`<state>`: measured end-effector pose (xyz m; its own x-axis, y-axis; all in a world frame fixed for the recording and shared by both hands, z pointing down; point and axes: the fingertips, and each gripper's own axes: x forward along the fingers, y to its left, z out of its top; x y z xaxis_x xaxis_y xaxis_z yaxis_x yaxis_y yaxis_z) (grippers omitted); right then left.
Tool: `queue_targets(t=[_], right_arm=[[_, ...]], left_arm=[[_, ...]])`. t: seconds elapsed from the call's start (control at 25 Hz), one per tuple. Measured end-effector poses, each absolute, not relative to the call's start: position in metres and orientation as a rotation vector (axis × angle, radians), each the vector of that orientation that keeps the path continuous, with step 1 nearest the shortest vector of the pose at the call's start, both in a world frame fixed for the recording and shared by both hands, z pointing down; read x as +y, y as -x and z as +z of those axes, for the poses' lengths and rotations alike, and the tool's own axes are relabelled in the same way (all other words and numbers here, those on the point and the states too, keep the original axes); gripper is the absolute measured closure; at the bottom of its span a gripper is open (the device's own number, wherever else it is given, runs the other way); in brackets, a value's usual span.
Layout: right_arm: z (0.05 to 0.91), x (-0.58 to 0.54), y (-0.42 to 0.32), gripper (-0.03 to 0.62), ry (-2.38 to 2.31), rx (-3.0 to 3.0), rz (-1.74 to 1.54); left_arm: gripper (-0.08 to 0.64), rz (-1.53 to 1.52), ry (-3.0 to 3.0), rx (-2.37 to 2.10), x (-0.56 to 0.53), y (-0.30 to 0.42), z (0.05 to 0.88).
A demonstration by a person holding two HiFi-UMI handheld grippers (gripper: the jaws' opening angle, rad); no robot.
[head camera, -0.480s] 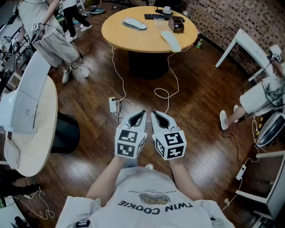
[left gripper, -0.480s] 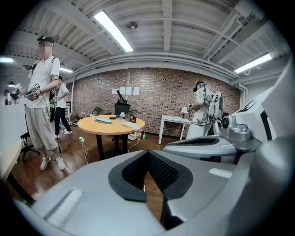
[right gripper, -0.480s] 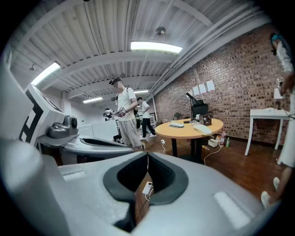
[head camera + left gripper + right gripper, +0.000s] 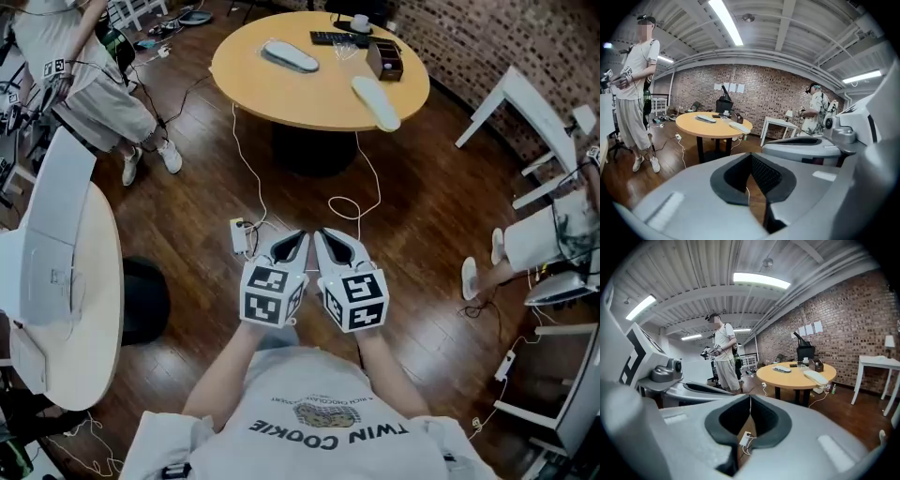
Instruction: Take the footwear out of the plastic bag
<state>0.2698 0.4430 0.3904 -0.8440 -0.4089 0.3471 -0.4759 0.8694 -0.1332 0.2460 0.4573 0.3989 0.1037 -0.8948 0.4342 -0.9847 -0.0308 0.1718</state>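
The left claw (image 4: 290, 242) and right claw (image 4: 328, 239) are pressed together and empty, well apart from the round worktop (image 4: 281, 89). On it lies what may be the bagged footwear (image 4: 375, 101).

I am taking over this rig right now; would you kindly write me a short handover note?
Left gripper: jaws together, nothing between them.
Right gripper: jaws together, nothing between them.
Both are held side by side over the wooden floor, well short of the round table.
Things: two footwear-like pieces lie on the table, a grey piece and a pale piece. From here I cannot tell whether either is in a plastic bag.
Done: nothing touched.
Left: go to the table, find the bag, take the footwear out.
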Motion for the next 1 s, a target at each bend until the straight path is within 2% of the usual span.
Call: queue_targets(t=[0.44, 1.0], right_arm=[[0.384, 0.405, -0.171, 0.589, -0.668, -2.702, 0.271], [0.405, 0.345, -0.116, 0.589, -0.624, -2.702, 0.300]], left_arm=[[0.554, 0.288, -1.965, -1.875, 0.417, -0.138, 0.389], [0.554, 0.319, -1.928, -1.898, 0.361, -0.085, 0.407]])
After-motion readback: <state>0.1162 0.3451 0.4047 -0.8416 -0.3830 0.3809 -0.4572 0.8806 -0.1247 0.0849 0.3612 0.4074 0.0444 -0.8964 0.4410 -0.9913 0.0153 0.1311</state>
